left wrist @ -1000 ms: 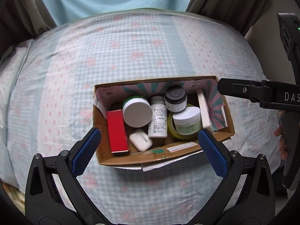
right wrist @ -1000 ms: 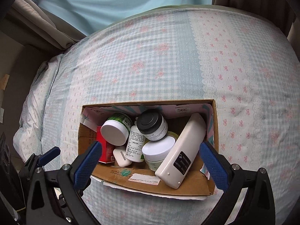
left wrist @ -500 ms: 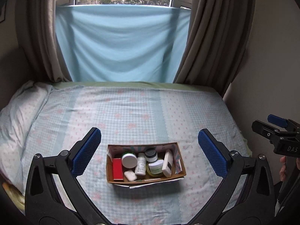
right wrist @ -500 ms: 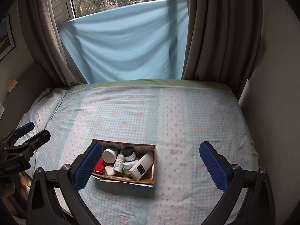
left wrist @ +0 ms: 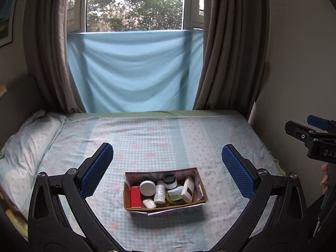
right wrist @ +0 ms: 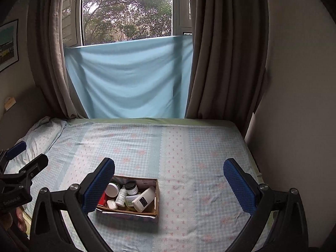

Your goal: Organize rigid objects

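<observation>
Cardboard box (left wrist: 166, 204) of jars, lower centre; bedsheet (left wrist: 147, 138) bare around it. We hold left gripper (left wrist: 167, 166) and right gripper (right wrist: 169, 180) spread apart, empty.

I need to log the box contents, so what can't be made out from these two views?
- Label text on the white bottle and jars: too small in both views.
- Red box: mostly hidden by the right gripper finger in the right wrist view.
- Floor of the cardboard box: covered by the items, near wall blocks it.
- White remote-like device: its lower end sits behind a jar, left wrist view.
</observation>
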Available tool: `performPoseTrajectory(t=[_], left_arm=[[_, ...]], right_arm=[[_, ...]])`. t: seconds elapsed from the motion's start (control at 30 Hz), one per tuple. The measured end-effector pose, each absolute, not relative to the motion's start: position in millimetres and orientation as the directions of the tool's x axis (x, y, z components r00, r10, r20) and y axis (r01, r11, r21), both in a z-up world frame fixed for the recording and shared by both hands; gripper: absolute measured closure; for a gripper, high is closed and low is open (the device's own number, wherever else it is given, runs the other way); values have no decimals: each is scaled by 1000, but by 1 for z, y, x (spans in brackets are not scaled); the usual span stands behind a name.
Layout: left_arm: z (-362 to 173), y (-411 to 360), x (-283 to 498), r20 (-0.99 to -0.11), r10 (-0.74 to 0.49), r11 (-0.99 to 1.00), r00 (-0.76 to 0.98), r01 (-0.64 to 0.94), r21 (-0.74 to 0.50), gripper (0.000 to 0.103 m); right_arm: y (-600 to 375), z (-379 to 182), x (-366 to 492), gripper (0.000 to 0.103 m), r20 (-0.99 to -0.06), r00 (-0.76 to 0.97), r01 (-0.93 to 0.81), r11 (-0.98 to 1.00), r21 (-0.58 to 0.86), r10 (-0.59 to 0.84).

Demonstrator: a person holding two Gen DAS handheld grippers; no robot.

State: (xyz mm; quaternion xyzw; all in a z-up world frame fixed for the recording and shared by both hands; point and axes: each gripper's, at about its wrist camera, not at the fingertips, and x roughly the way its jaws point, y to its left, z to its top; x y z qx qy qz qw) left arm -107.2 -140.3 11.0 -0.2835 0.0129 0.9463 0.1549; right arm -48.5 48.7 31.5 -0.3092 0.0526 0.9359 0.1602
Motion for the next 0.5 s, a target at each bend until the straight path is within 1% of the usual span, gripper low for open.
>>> performPoseTrajectory(t=[0.1,0.5], left_arm=[[10,-142,-106,-535,294,-951,-792,-299,-79,0],[10,-137,-102,-537,289,-951,-793,-300,-69,0]], right_arm=[[49,34,-43,0,-586,-760,-341,-940,-7,280],[52,37,-38,0,-576,-766,-345,-939,-4,284]])
